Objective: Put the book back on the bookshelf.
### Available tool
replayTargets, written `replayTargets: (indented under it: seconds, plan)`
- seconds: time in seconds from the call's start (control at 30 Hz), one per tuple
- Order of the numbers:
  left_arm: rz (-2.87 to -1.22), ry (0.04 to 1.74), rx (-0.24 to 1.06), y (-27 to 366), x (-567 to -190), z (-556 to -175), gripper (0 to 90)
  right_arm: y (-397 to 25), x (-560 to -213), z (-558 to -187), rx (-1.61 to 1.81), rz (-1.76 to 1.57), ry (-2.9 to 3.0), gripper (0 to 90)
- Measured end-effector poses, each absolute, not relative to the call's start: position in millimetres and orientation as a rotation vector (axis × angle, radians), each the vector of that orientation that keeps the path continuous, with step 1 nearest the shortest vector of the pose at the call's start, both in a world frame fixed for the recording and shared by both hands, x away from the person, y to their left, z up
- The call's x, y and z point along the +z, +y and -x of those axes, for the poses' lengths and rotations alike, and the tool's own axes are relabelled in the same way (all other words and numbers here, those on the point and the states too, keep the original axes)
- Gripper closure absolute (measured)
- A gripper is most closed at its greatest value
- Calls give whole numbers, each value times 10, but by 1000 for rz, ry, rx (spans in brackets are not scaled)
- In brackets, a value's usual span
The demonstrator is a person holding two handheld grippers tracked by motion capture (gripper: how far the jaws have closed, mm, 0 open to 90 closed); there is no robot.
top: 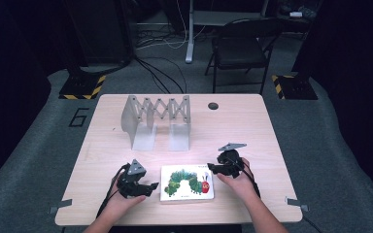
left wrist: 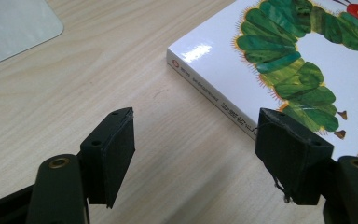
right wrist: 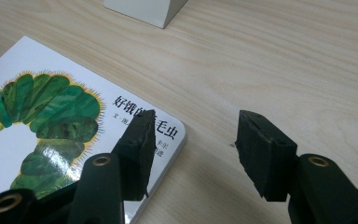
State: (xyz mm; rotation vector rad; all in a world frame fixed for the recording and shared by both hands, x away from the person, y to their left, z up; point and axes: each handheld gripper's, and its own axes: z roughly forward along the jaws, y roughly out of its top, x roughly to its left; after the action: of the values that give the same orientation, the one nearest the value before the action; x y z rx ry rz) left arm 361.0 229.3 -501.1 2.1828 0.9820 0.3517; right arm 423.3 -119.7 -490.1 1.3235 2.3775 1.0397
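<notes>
The table point(top: 184, 124) is brightly lit from above — the room around it falls to near black. Glare sits on the book point(left wrist: 279, 60) cover's near corner; both gripper views stay fairly sharp.

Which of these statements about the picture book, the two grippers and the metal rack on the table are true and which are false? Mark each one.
1. The picture book lies flat between the two grippers. True.
2. The left gripper is shut on the book. False: its fingers stand open, holding nothing.
3. The right gripper is open at the book's corner. True.
4. The book stands upright in the metal rack. False: the rack stands apart, farther back.
</notes>
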Motion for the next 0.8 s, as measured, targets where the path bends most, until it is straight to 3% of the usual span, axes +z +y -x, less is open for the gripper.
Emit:
replayTargets:
  seconds: [0.8]
  plan:
    - [-2220,937,324,2035,-4958,-3323,272,-1074,-4958,-4268,1030,-1293,2450,470]
